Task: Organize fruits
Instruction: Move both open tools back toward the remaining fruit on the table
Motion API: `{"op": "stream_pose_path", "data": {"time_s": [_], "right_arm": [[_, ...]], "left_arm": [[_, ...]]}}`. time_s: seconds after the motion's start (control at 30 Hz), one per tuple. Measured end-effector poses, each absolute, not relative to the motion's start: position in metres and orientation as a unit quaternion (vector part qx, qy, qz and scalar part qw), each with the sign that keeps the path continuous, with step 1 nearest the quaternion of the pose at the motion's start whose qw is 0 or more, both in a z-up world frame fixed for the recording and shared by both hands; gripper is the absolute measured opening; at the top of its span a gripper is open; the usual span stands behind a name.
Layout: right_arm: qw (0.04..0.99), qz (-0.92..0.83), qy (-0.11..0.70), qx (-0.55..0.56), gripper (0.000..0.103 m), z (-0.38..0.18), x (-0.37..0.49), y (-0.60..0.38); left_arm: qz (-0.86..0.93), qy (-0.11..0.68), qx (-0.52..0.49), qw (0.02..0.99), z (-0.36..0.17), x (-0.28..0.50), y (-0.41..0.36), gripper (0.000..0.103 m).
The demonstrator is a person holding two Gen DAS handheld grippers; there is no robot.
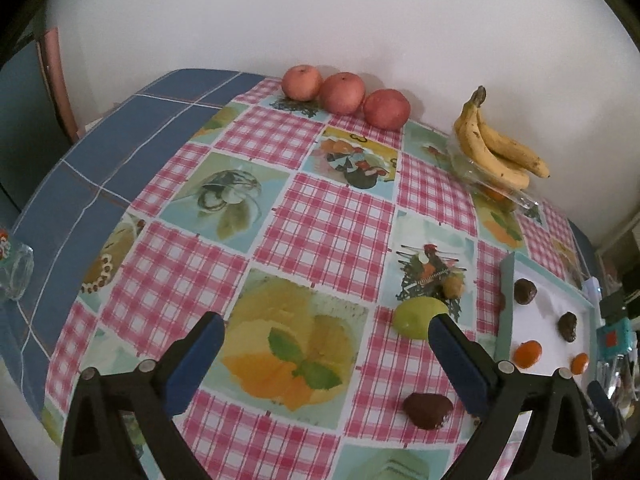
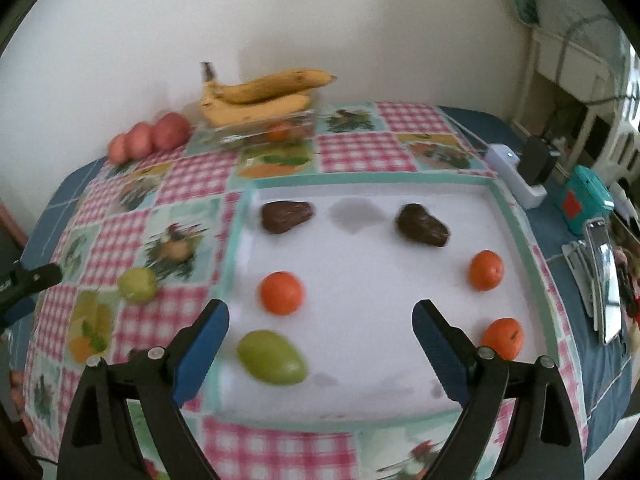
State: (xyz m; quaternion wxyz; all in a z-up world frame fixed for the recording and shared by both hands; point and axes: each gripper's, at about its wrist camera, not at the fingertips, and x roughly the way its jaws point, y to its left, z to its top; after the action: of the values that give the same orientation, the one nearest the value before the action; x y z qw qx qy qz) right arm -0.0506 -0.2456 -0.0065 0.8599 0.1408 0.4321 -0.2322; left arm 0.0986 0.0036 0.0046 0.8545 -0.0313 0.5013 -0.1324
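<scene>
- Sorting by kind, you have round glossy oranges [image 2: 281, 293] and wrinkled dark fruits [image 2: 286, 216] paired inside the white rimmed tray [image 2: 516, 216].
- Your left gripper [image 1: 326, 334] and right gripper [image 2: 320, 322] are both released, holding nothing.
- A smooth oval green fruit [image 1: 417, 316] lies on the tablecloth [image 1: 320, 208], at one o'clock from your left gripper.

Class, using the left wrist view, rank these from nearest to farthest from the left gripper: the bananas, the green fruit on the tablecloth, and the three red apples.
1. Green fruit, beside the left gripper's right finger.
2. Bananas, far right, by the wall.
3. Red apples, in a row along the far edge.
</scene>
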Motion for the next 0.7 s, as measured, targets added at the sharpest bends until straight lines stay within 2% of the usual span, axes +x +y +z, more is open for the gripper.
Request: {"op": "stream_pose_path", "data": {"time_s": [0.37,0.7], "right_arm": [[0.855,-0.191,0.466,0.124,0.093,-0.012,-0.032,-0.208],[0.851,-0.159,0.478,0.147,0.093,-0.018,-0.014,-0.193]], "left_arm": [[-0.107,0.490,-0.082,0.861,0.011,0.100,0.045,0.103],[-0.140,0.534,-0.058,0.832,-0.010,0.103,0.024,0.103]]}}
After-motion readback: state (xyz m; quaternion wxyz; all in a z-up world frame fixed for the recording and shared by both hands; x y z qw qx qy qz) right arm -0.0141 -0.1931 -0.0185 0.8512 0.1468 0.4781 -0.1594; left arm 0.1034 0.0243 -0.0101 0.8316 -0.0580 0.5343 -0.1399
